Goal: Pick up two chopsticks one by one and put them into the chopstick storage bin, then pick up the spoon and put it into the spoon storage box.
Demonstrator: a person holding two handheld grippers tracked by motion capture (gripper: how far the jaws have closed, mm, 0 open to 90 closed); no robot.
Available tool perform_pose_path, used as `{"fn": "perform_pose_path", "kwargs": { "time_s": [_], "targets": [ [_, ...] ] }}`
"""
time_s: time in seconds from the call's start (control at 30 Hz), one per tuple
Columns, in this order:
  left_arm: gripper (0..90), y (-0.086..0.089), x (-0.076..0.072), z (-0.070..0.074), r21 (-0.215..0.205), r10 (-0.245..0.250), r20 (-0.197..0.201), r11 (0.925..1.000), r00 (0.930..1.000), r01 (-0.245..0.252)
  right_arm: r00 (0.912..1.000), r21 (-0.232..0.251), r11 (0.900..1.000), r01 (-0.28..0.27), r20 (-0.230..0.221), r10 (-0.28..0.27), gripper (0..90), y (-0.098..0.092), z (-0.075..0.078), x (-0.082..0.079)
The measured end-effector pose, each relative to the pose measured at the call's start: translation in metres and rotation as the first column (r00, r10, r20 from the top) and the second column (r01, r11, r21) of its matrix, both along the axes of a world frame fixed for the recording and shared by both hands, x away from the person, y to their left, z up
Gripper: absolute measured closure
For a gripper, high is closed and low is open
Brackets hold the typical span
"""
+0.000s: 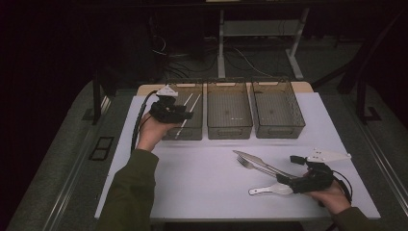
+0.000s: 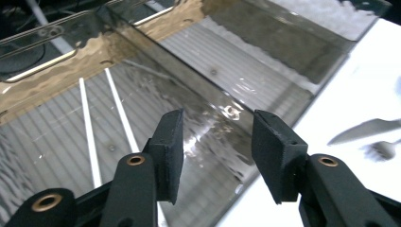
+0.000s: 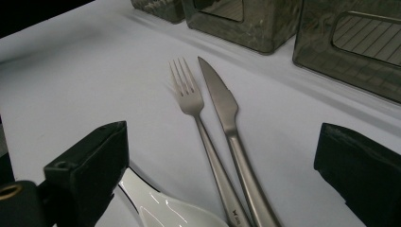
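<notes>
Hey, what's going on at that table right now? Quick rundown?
Left gripper open over left smoky plastic bin, two white sticks inside. Right gripper open by steel fork, steel knife, white spoon. Nothing blocking.

A white table (image 1: 202, 187) with a wooden edge showing at its far side carries three smoky translucent bins in a row along the back: a left bin (image 1: 192, 130), a middle bin (image 1: 229, 129) and a right bin (image 1: 279, 129), standing just beside one another. Nearer the person, right of centre, a metal fork (image 3: 189, 94) and a metal knife (image 3: 220, 99) lie side by side, handles converging. A white spoon (image 1: 269, 190) lies just in front of them.
</notes>
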State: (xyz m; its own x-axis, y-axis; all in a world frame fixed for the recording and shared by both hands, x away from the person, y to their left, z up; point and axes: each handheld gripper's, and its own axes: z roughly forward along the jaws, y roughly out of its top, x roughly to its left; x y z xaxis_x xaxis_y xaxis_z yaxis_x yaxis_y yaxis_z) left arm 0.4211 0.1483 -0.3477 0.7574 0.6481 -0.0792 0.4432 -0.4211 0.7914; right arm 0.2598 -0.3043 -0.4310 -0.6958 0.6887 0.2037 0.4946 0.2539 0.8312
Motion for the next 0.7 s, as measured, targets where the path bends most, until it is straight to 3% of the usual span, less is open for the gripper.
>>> {"fn": "perform_pose_path", "kwargs": {
  "time_s": [0.1,0.37,0.7],
  "targets": [
    [48.3,0.0,-0.011,-0.001,-0.024,-0.017,0.005,0.9996,0.9998,0.017,1.0,0.003,1.0,0.002,-0.008,-0.002,4.0,0.0,0.0,0.0],
    [37.7,-0.003,-0.043,-0.005,-0.033,-0.071,0.037,0.9968,0.9968,0.072,0.9999,0.002,1.0,0.002,-0.01,-0.002,4.0,0.0,0.0,0.0],
    [26.7,-0.01,-0.08,-0.028,-0.044,-0.125,0.069,0.9907,0.9897,0.128,1.0,0.003,1.0,-0.003,-0.009,0.003,4.0,-0.001,0.0,0.0]
  ]
}}
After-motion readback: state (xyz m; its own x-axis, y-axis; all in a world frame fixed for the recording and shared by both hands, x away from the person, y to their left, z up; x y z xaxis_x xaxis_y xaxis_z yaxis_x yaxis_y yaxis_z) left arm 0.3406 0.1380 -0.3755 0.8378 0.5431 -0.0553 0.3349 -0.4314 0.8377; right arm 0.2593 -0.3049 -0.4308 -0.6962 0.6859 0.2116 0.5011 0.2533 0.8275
